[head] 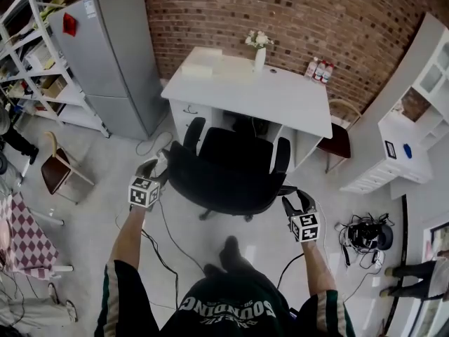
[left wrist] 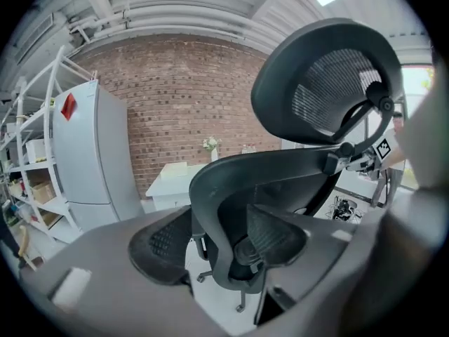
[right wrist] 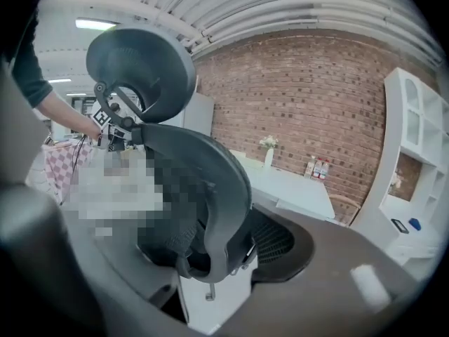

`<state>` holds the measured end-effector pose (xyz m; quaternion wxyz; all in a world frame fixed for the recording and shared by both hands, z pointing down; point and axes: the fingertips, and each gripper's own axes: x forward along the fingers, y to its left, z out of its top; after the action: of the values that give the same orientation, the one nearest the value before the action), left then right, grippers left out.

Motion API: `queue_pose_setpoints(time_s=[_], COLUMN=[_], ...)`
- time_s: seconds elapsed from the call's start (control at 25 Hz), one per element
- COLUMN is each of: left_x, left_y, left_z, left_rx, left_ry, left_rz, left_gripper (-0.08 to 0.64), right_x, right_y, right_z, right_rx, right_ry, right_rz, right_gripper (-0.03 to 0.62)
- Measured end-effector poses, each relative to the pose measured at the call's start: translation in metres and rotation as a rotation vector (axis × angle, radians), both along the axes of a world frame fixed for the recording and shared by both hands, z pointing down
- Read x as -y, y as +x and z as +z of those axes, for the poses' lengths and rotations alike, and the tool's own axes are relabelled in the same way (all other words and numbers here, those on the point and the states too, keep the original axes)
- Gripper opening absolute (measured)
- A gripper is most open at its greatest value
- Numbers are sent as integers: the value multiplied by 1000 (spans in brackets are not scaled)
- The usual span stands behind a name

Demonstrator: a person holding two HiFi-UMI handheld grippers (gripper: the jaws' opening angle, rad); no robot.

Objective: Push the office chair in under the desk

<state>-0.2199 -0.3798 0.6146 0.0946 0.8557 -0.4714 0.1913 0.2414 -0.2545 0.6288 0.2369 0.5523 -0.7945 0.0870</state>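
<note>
A black mesh office chair (head: 224,170) stands in front of the white desk (head: 280,97), its seat facing the knee space and its back toward me. My left gripper (head: 156,168) holds the left edge of the backrest, and my right gripper (head: 295,203) holds the right edge. In the left gripper view the backrest frame (left wrist: 210,209) runs between the two pads of the gripper (left wrist: 221,248), with the headrest (left wrist: 330,83) above. In the right gripper view the frame (right wrist: 228,209) likewise sits between the pads of the gripper (right wrist: 217,248).
A grey fridge (head: 112,55) and white shelves (head: 35,48) stand at the left, with a wooden chair (head: 59,167) near them. Another chair (head: 340,139) sits right of the desk beside a white cabinet (head: 414,118). Cables (head: 365,234) lie on the floor. A vase (head: 259,51) stands on the desk.
</note>
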Motion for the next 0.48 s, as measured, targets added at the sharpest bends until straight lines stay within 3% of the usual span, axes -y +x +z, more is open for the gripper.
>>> queue_pose_setpoints(time_s=[0.04, 0.12, 0.16, 0.28, 0.36, 0.48], left_x=[-7, -21, -28, -49, -68, -96], left_y=[2, 8, 11, 15, 20, 35], left_z=[0, 0, 0, 2, 2, -6], left_rx=[-8, -23, -23, 27, 53, 30], left_ry=[2, 2, 6, 19, 29, 40], left_rz=[1, 9, 7, -42, -67, -79], left_gripper=[242, 131, 124, 11, 11, 11], right_x=[-6, -14, -17, -26, -33, -38], right_y=[1, 5, 7, 13, 18, 30], right_z=[-4, -13, -19, -34, -43, -55], right_rx=[-9, -21, -23, -25, -23, -11], right_ry=[12, 42, 59, 98, 126, 165], right_rz=[10, 37, 48, 70, 99, 149], right_gripper=[213, 161, 147, 109, 66, 53])
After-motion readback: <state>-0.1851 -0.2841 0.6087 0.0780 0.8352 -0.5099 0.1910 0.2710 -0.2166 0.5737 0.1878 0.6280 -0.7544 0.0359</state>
